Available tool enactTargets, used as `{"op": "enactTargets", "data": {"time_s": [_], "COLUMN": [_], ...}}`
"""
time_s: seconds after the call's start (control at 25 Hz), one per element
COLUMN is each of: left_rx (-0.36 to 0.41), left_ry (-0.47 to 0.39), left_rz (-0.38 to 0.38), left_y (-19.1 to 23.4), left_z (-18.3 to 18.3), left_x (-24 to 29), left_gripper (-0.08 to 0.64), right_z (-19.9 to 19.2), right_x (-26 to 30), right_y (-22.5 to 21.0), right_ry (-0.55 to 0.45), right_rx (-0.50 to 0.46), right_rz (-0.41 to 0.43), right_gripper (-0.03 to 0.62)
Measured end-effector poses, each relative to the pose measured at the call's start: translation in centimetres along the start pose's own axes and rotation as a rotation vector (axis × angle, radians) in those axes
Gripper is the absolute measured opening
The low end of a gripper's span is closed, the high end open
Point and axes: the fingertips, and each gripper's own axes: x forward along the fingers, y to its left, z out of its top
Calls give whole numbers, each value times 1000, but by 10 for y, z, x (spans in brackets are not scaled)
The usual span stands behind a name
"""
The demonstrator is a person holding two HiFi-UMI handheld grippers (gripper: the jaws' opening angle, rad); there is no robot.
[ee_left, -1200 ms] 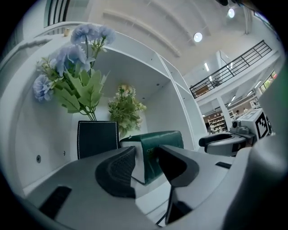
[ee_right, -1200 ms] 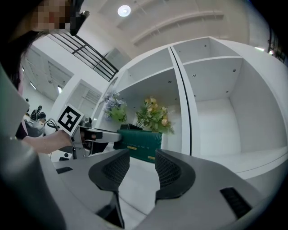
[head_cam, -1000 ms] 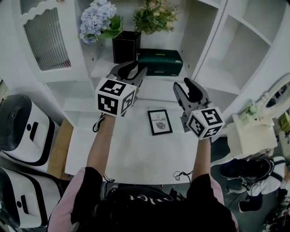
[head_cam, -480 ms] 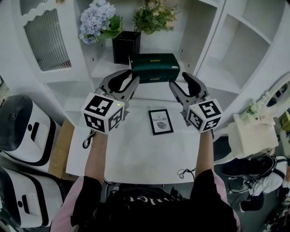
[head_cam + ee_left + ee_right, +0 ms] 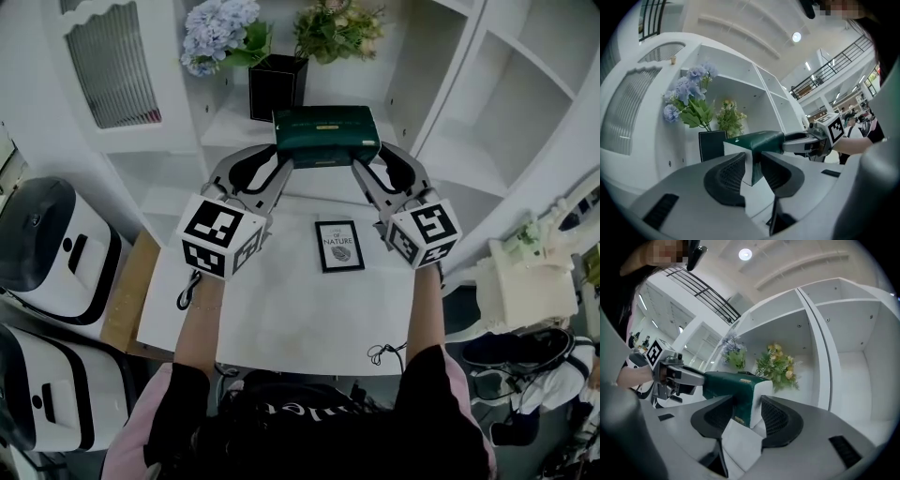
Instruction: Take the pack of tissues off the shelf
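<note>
Head view: the pack of tissues [image 5: 326, 137] hangs at upper centre, just in front of the shelf [image 5: 220, 131], its long axis running left to right. The left gripper [image 5: 281, 164] pinches its left end and the right gripper [image 5: 367, 167] its right end, both jaws having just been closing on it. The pull-back likely runs down-frame.

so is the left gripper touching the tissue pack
Touching. In the left gripper view the jaws of the left gripper, which have just been closing, press on both sides of the corner of the tissue pack, with no gap.
</note>
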Motion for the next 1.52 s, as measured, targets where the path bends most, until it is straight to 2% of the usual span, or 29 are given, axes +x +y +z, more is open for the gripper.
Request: {"op": "enactTargets", "data": {"time_s": [0.36, 0.56, 0.72, 1.0, 1.28, 1.52], "left_rx": [61, 65, 54, -19, -117, -161], "left_ry": [-13, -8, 20, 116, 235, 306], "left_rz": [27, 27, 14, 1, 22, 47], "left_y": [-12, -29, -48, -88, -136, -177], "left_z": [-6, -12, -28, -76, -125, -145], "left_x": [-26, -42, -56, -84, -116, -145], "left_gripper": [117, 117, 117, 117, 115, 117], "right_z": [1, -5, -28, -81, -126, -147], "right_x": [-19, -39, -60, -100, -147, -188], "right_y": [29, 46, 63, 99, 138, 164], "right_ry": [-20, -7, 50, 146, 267, 307], "right_rx": [-45, -24, 32, 167, 246, 306], "right_rz": [-42, -54, -58, -42, -23, 4], "right_gripper": [206, 204, 202, 199, 199, 198]}}
